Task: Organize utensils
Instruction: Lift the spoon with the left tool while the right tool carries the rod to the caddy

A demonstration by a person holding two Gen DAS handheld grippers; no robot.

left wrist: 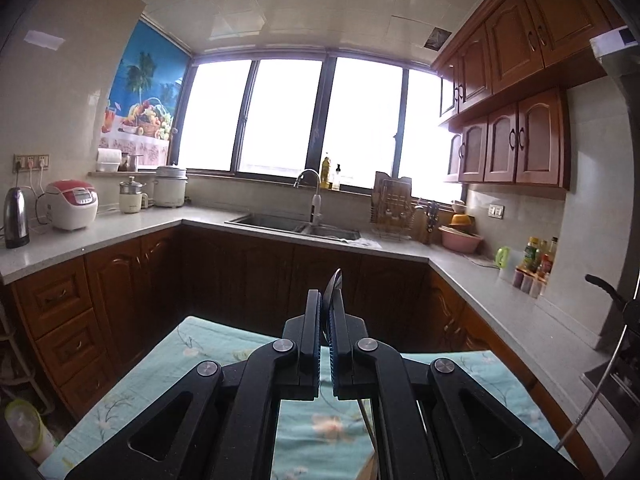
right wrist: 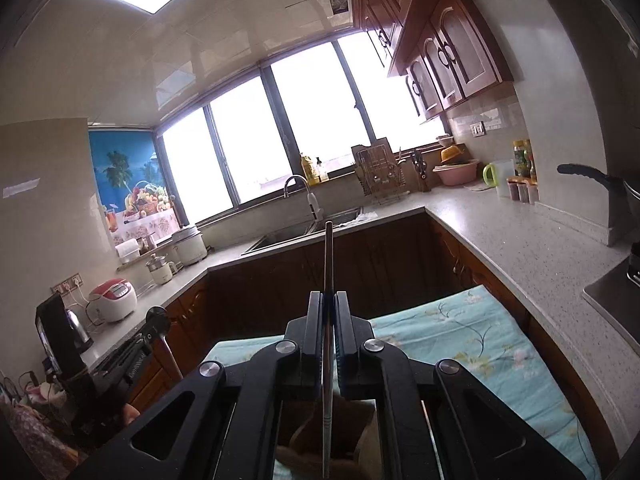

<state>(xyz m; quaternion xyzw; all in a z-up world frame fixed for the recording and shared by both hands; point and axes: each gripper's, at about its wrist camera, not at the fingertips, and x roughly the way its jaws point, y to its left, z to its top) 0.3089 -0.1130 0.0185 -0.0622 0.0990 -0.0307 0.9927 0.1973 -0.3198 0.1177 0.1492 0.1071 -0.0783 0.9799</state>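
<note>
Two utensils held, one per gripper, both lifted above the floral cloth [left wrist: 208,344] with no holder or tray in view to receive them. Left gripper [left wrist: 325,312]: pressed together on a spoon [left wrist: 335,284], bowl edge-on and poking up past the fingertips, handle slanting back and down under the frame; long axis roughly along the gripper's pointing line. Below and ahead, the cloth's far edge, then open floor before the dark lower cabinets [left wrist: 240,276]; countertop [left wrist: 120,232] to the left crowded with appliances, sink [left wrist: 296,226] straight ahead, well apart. Right gripper [right wrist: 330,312]: pinching a slim metal handle [right wrist: 329,256], rod upright between the pads, far end reaching toward the sink, near end running back under the frame; which utensil, impossible to tell. Cloth's right edge near the bare right countertop [right wrist: 540,248]: ample open room there. Likely next: carrying both toward a resting place, neither hand clearly nearer.
</note>
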